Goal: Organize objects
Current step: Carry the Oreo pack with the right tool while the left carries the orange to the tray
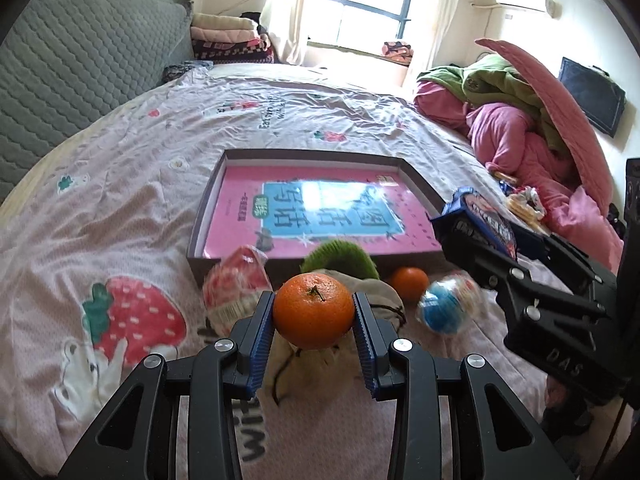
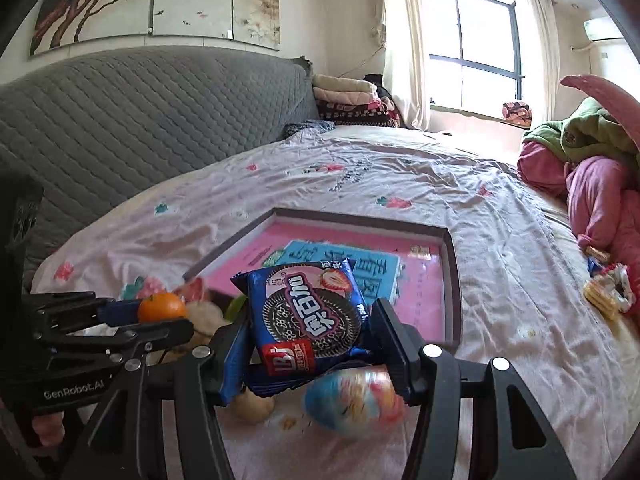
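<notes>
My left gripper [image 1: 313, 312] is shut on an orange tangerine [image 1: 313, 311] and holds it above the bed, just in front of a shallow grey box [image 1: 200, 216] with a pink book [image 1: 320, 208] inside. My right gripper [image 2: 310, 320] is shut on a blue Oreo cookie packet [image 2: 308, 316], lifted near the box's [image 2: 454, 272] front right side. The packet also shows in the left wrist view [image 1: 480, 220]. The tangerine shows in the right wrist view [image 2: 162, 307].
On the bed before the box lie a second tangerine [image 1: 409, 282], a blue wrapped ball [image 1: 444, 308], a strawberry packet [image 1: 236, 276], a green brush [image 1: 340, 260] and a cloth pouch [image 1: 380, 304]. Snack wrappers [image 2: 608, 292] and pink bedding [image 1: 516, 140] lie at the right.
</notes>
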The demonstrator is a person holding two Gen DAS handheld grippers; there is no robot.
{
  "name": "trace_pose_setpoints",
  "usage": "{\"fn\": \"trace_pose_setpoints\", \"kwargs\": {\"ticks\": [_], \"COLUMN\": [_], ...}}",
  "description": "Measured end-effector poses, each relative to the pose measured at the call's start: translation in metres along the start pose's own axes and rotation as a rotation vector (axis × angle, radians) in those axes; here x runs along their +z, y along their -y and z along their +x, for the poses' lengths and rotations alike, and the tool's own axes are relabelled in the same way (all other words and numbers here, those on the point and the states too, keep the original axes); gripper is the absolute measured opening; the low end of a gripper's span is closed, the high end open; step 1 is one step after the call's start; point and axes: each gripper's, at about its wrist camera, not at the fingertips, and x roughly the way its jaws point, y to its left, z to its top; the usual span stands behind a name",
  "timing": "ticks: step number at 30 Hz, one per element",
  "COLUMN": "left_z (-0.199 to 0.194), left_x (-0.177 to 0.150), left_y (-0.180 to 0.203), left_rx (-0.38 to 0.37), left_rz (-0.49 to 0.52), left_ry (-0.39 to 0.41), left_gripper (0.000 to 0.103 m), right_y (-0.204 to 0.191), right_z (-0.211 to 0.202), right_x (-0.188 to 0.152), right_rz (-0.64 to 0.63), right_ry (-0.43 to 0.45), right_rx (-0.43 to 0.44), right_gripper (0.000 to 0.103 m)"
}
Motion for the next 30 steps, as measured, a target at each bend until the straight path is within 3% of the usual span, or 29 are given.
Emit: {"fn": "trace_pose_setpoints", "kwargs": {"ticks": [17,30], "left_z": [0.038,0.078], "left_x": [0.054,0.083], "left_y": [-0.008,-0.021], "left_rx": [0.041,0.058], "left_rz": [0.001,-0.007], "left_ry": [0.012,-0.016], "left_gripper": [0.039,0.039], "right_y": [0.033,0.047], "right_z": [0.041,0.073], "right_x": [0.028,0.028], "right_rz": [0.042,0.029], "right_ry": [0.014,-0.055], "right_rx": [0.004,-0.037], "right_gripper": [0.058,0.058]}}
